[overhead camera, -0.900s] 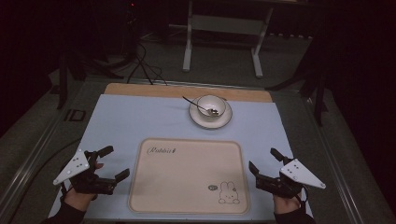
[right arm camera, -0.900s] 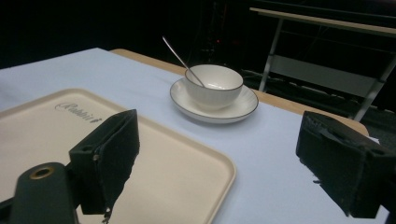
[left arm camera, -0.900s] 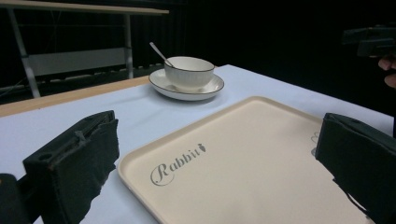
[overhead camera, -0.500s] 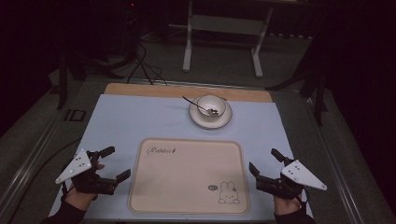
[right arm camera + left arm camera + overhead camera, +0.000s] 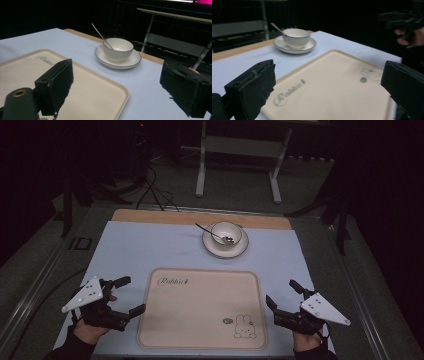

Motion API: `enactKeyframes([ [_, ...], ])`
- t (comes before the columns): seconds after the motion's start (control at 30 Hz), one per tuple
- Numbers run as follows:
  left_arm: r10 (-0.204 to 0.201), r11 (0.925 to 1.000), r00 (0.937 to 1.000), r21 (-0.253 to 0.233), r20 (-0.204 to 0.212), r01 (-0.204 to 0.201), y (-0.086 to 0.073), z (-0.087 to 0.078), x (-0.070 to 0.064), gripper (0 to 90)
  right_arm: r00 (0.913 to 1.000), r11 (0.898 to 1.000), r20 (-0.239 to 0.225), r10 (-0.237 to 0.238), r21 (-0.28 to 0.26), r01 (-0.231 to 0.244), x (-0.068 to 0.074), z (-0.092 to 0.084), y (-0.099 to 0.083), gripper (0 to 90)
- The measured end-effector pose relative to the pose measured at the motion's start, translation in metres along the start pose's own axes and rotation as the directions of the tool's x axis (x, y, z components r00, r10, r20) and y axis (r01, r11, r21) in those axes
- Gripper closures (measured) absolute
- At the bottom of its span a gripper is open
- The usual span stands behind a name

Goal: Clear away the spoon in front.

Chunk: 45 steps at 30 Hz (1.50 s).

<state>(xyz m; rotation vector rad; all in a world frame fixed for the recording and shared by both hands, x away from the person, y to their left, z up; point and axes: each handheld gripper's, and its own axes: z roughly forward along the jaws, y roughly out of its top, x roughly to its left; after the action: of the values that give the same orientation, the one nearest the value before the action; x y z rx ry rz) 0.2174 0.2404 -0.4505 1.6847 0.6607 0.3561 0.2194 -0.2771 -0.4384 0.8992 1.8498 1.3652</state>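
Blue tablecloth (image 5: 150,250): one tray (image 5: 200,307), one bowl (image 5: 226,233).

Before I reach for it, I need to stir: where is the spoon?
In the high view, the spoon rests in the bowl on the saucer, at the table's far side beyond the tray.

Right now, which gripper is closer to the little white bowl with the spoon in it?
Right. The right gripper sits below and slightly right of the white bowl; the left gripper is farther away, down to its left.
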Motion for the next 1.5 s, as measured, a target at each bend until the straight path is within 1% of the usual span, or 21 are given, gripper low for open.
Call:
enactKeyframes([
  [0.07,0.014,0.9996,0.9996,0.023,0.024,-0.015,0.006,0.001,-0.003,0.0,1.0000,1.000,-0.005,0.003,0.001,-0.003,0.000,0.000,0.000,11.6],
  [0.1,0.014,0.9996,0.9994,0.024,0.032,-0.015,0.009,0.002,-0.005,0.0,1.0000,1.000,-0.004,0.001,-0.001,-0.001,0.000,0.001,0.000,11.6],
  [0.17,-0.001,0.9995,0.9982,0.031,0.060,-0.001,0.014,0.002,-0.007,0.0,1.0000,1.000,-0.003,0.000,-0.001,0.000,0.001,0.001,0.000,11.6],
  [0.2,0.001,0.9996,0.9981,0.029,0.062,-0.003,0.018,0.003,-0.009,0.0,1.0000,1.000,-0.003,-0.002,-0.002,0.002,0.001,0.001,0.000,11.6],
  [0.23,0.000,0.9995,0.9971,0.030,0.076,-0.003,0.021,0.003,-0.009,0.0,1.0000,1.000,-0.003,-0.005,-0.005,0.005,0.001,0.000,0.000,11.6],
  [0.33,0.019,0.9991,0.9960,0.036,0.088,-0.022,0.032,0.006,-0.011,0.7,0.9999,1.000,-0.007,-0.012,-0.008,0.012,0.003,0.000,0.000,11.6],
  [0.37,0.030,0.9989,0.9963,0.032,0.080,-0.033,0.036,0.008,-0.012,0.7,0.9999,1.000,-0.010,-0.012,-0.010,0.012,0.003,0.000,0.001,11.6],
  [0.43,0.039,0.9986,0.9944,0.033,0.098,-0.042,0.045,0.011,-0.011,0.6,0.9998,1.000,-0.012,-0.014,-0.010,0.014,0.004,0.000,0.001,11.6],
  [0.5,0.052,0.9976,0.9931,0.040,0.105,-0.056,0.052,0.015,-0.010,0.7,0.9998,1.000,-0.018,-0.014,-0.010,0.013,0.003,0.001,0.001,11.6],
  [0.57,0.055,0.9972,0.9932,0.045,0.103,-0.060,0.059,0.020,-0.008,0.7,0.9997,1.000,-0.019,-0.016,-0.009,0.015,0.003,0.001,0.000,11.6],
  [0.6,0.046,0.9976,0.9929,0.046,0.110,-0.051,0.061,0.023,-0.006,0.7,0.9997,1.000,-0.021,-0.016,-0.010,0.016,0.003,0.001,0.000,11.6],
  [0.73,0.045,0.9979,0.9940,0.042,0.099,-0.050,0.070,0.034,0.001,1.4,0.9997,1.000,-0.019,-0.016,-0.009,0.016,0.003,0.001,0.001,11.6],
  [0.8,0.044,0.9981,0.9930,0.039,0.110,-0.049,0.076,0.042,0.004,2.2,0.9997,1.000,-0.019,-0.016,-0.009,0.015,0.003,0.001,0.001,11.6],
  [0.83,0.046,0.9980,0.9935,0.038,0.103,-0.051,0.078,0.045,0.005,2.9,0.9997,1.000,-0.019,-0.016,-0.009,0.016,0.003,0.001,0.001,11.6],
  [0.87,0.043,0.9982,0.9926,0.037,0.114,-0.048,0.081,0.050,0.007,3.1,0.9997,1.000,-0.018,-0.017,-0.010,0.016,0.003,0.001,0.001,11.6],
  [0.93,0.049,0.9980,0.9931,0.034,0.107,-0.053,0.085,0.057,0.009,3.9,0.9997,1.000,-0.019,-0.015,-0.010,0.015,0.003,0.001,0.001,11.6],
  [1.1,0.056,0.9980,0.9927,0.023,0.107,-0.059,0.097,0.076,0.019,9.3,0.9996,1.000,-0.021,-0.016,-0.009,0.016,0.003,0.001,0.000,11.6],
  [1.2,0.027,0.9995,0.9930,0.014,0.115,-0.029,0.103,0.087,0.028,11.1,0.9996,1.000,-0.023,-0.014,-0.010,0.013,0.002,0.001,0.000,11.7],
  [1.23,0.024,0.9996,0.9942,0.014,0.105,-0.026,0.104,0.090,0.030,11.8,0.9997,1.000,-0.023,-0.011,-0.010,0.011,0.002,0.001,0.000,11.7],
  [1.37,0.014,0.9997,0.9950,0.021,0.098,-0.016,0.107,0.101,0.037,13.2,0.9996,1.000,-0.026,-0.009,-0.008,0.009,0.001,0.001,0.000,11.7],
  [1.5,0.011,0.9992,0.9974,0.037,0.071,-0.013,0.108,0.113,0.045,14.3,0.9996,1.000,-0.027,-0.007,-0.003,0.007,0.001,0.002,0.000,11.7],
])
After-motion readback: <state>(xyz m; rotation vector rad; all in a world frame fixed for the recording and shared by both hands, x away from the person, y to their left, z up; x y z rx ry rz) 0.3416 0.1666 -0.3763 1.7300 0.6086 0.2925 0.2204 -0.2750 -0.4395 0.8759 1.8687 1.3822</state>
